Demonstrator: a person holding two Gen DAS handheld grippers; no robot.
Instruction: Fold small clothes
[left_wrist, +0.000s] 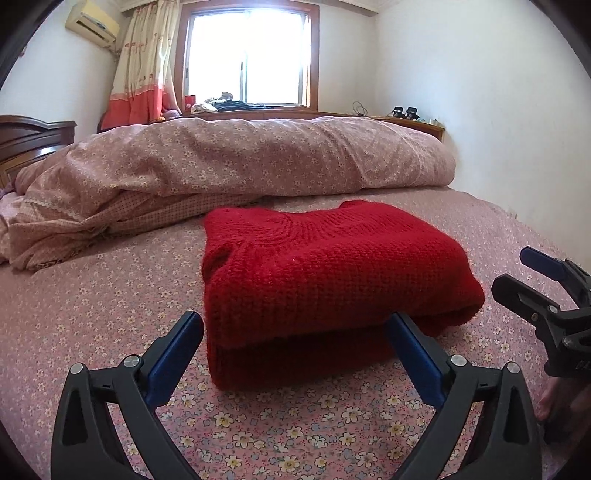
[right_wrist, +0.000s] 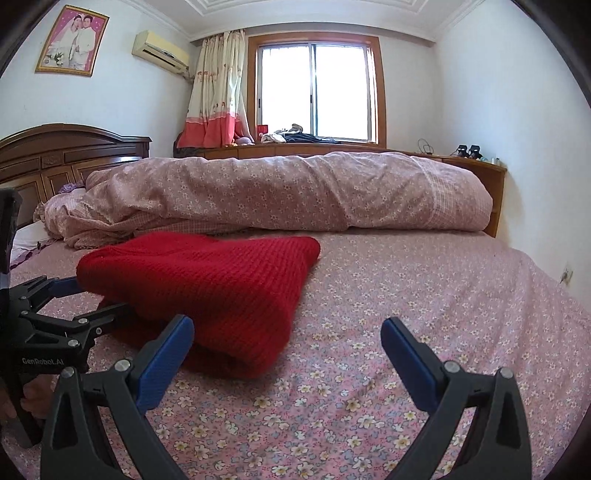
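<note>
Red knitted sweater (left_wrist: 332, 280) folded into a thick bundle, lying on the bed (left_wrist: 110, 295) with its pink flower sheet, a little to the near side of the middle. Left gripper (left_wrist: 295, 332) low over the sheet at the near end of the sweater, blue fingers (left_wrist: 173, 350) spread wide, one at each side of the folded end. Cannot tell if the fingers touch the wool, but not squeezing it. Right gripper (right_wrist: 288, 339) just to the right of the sweater, fingers (right_wrist: 406, 358) also spread wide, with only flower sheet between them and nothing held. Left finger of that gripper close beside the sweater's right edge. Part of a hand (left_wrist: 550, 402) under the right gripper at the right edge of the left view. Rolled pink flower quilt (right_wrist: 277, 192) along the far side of the bed, behind the sweater. Dark wooden headboard (right_wrist: 66, 155) far left. Bright window (right_wrist: 317, 99) on the far wall, curtain (right_wrist: 218, 92) to its left, and a framed picture (right_wrist: 72, 40) high on the left wall.
</note>
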